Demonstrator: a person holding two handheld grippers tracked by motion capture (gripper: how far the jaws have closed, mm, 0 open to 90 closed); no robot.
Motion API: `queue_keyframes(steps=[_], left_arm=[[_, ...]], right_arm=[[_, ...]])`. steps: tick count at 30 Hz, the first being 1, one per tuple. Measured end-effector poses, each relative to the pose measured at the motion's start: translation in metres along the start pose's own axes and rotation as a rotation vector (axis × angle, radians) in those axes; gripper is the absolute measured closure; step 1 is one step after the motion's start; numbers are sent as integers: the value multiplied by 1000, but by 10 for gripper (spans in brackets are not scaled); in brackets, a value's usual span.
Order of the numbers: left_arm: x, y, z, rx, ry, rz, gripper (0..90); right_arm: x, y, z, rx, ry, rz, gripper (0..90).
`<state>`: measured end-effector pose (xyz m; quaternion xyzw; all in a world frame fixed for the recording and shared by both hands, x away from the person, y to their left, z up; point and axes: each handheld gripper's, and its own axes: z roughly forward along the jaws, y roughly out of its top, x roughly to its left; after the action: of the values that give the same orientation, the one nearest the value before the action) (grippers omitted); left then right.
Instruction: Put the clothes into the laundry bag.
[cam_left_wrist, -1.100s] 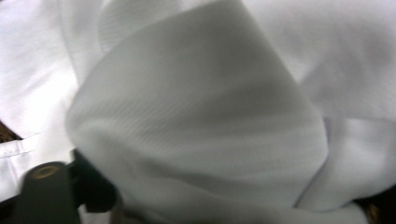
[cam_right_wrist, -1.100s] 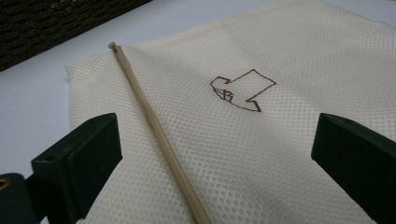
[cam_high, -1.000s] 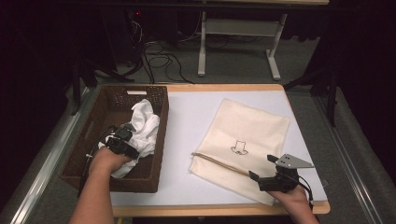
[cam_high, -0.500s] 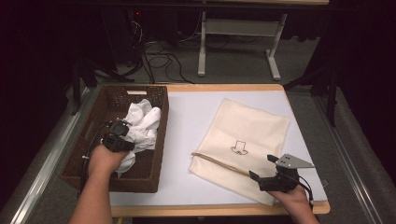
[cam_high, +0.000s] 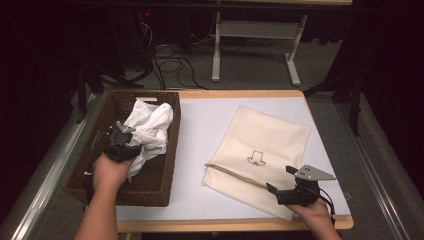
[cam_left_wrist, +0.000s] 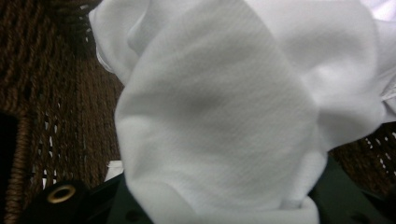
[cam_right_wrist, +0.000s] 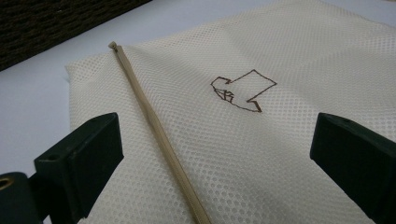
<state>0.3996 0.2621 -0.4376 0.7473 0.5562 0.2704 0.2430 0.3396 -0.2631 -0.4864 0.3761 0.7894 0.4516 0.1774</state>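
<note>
A crumpled white cloth (cam_high: 152, 122) (cam_left_wrist: 224, 116) rises out of the brown wicker basket (cam_high: 155, 185) at the table's left. My left gripper (cam_high: 131, 144) has just been closing and is shut on a bunch of this cloth, holding it above the basket floor. The cloth covers the jaws in the left gripper view. A cream mesh bag (cam_high: 270, 135) (cam_right_wrist: 261, 154) with a small brown logo (cam_right_wrist: 243, 91) lies flat on the right. My right gripper (cam_high: 280, 180) (cam_right_wrist: 219, 154) stands open low over the bag's near corner, its jaws on either side of the zipper (cam_right_wrist: 154, 130).
The white table top (cam_high: 210, 120) lies between basket and bag. Its wooden front edge (cam_high: 225, 224) is close to both hands. Beyond the table stand a desk frame (cam_high: 250, 30) and floor cables (cam_high: 170, 60). Basket weave (cam_left_wrist: 70, 102) is right behind the cloth.
My left gripper has closed on the white cloth and risen, moving toward the far side of the basket with the cloth lifted. The right gripper and the bag have stayed put.
</note>
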Motion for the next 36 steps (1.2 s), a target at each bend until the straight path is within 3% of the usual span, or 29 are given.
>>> queue_keyframes(steps=[10, 25, 36], left_arm=[[1, -2, -15, -146, 29, -11, 602], [6, -10, -37, -358, 44, -65, 608], [16, -16, -45, -445, -22, -158, 609]], right_arm=[[0, 0, 1, 2, 4, -5, 29], [1, -1, 2, 3, 6, -1, 29], [1, -1, 2, 8, 7, 0, 30]])
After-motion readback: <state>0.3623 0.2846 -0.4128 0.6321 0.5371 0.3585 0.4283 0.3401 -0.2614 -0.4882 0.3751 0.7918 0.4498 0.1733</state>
